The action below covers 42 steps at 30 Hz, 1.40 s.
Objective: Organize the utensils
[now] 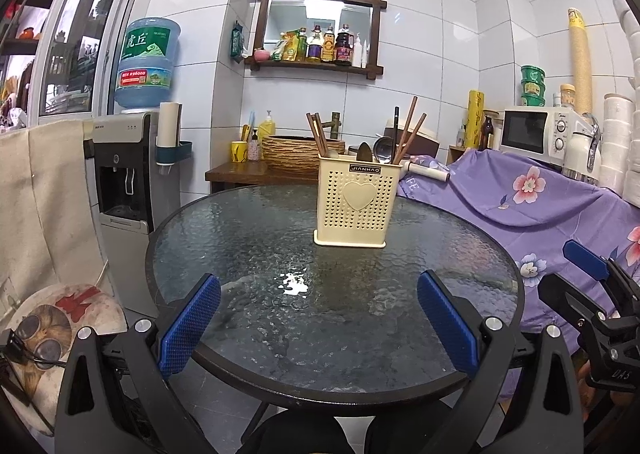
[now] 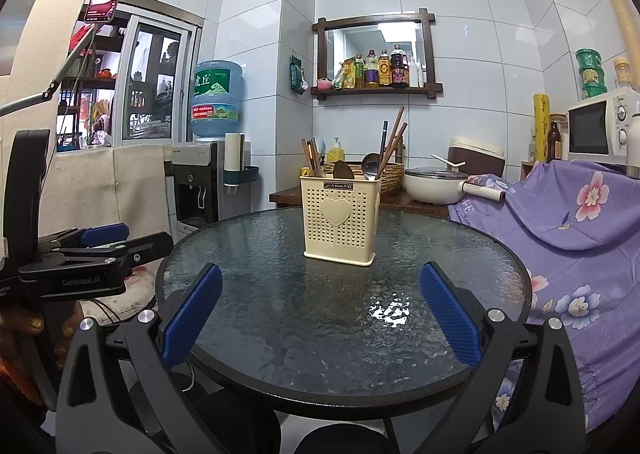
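Utensil holder (image 1: 351, 199) sits upright mid-desk (image 1: 240, 254), chopsticks (image 1: 408, 129) and spoons (image 1: 364, 151) already in it. Left gripper (image 1: 318, 324) and right gripper (image 2: 320, 324): fingers wide apart, empty, at the near edge. Looks finished or pre-start; next needs a target.

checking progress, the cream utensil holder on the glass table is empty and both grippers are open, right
Not quite: the cream utensil holder is not empty. The left wrist view shows chopsticks and spoons standing in it. It does sit on the glass table, and both grippers are open.
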{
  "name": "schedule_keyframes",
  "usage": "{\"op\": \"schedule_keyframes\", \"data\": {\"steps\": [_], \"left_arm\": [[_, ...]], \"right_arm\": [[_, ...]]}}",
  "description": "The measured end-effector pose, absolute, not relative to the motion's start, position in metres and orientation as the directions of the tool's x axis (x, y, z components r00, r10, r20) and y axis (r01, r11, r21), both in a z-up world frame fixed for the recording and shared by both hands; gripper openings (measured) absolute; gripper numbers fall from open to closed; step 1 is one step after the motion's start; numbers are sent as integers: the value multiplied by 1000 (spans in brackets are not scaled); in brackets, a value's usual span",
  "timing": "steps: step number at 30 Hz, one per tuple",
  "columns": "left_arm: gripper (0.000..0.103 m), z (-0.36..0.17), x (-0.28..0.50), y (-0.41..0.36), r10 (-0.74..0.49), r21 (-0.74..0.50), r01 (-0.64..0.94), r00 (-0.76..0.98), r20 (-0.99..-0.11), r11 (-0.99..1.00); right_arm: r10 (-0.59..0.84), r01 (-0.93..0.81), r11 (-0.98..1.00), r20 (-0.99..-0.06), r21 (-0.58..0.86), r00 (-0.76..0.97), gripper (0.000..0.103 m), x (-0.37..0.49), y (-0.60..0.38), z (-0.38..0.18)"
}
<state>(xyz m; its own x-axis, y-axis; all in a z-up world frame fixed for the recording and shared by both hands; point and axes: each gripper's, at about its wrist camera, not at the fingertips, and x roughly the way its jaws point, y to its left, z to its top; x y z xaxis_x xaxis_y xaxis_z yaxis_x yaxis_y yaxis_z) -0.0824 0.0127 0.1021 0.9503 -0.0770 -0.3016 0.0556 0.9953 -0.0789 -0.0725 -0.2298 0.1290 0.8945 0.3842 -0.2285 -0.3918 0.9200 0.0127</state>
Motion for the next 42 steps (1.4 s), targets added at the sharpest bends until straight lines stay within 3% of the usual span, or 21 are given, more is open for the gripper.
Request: {"op": "schedule_keyframes", "data": {"steps": [42], "left_arm": [[97, 101, -83, 8, -88, -75, 67, 945, -314, 995]], "right_arm": [[385, -392, 920, -237, 19, 892, 97, -71, -230, 128]]}}
